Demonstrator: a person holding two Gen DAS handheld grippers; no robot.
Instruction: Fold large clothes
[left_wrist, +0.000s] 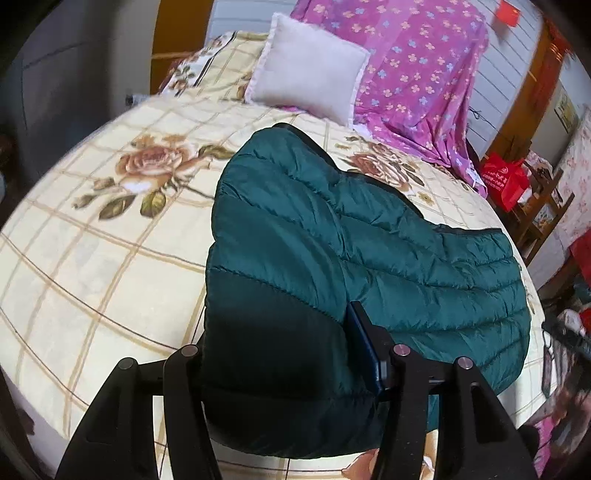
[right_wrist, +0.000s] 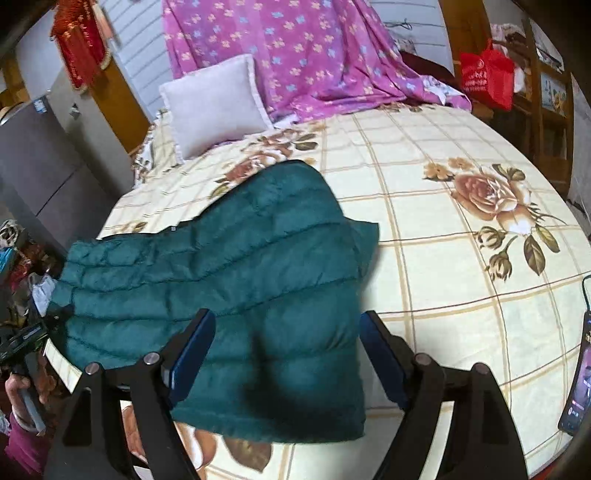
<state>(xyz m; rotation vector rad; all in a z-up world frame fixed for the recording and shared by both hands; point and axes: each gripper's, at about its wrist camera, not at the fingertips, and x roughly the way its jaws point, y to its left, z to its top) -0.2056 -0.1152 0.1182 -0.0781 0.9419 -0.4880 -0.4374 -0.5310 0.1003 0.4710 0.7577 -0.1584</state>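
A dark green quilted puffer jacket (left_wrist: 332, 236) lies folded on a bed with a cream checked rose-print sheet (left_wrist: 92, 240). In the left wrist view my left gripper (left_wrist: 280, 354) is wide open, its jaws astride the jacket's near end; the left finger is hidden by the fabric. In the right wrist view the jacket (right_wrist: 229, 273) lies left of centre on the sheet (right_wrist: 443, 295). My right gripper (right_wrist: 288, 350) is open, its blue-padded fingers (right_wrist: 194, 350) spread over the jacket's near edge, holding nothing.
A white pillow (left_wrist: 310, 70) and a purple flowered cloth (left_wrist: 417, 66) lie at the head of the bed. A red bag (left_wrist: 506, 181) sits on a shelf beside it. A phone (right_wrist: 578, 380) lies at the bed's right edge. The other gripper and hand (right_wrist: 22, 369) show at left.
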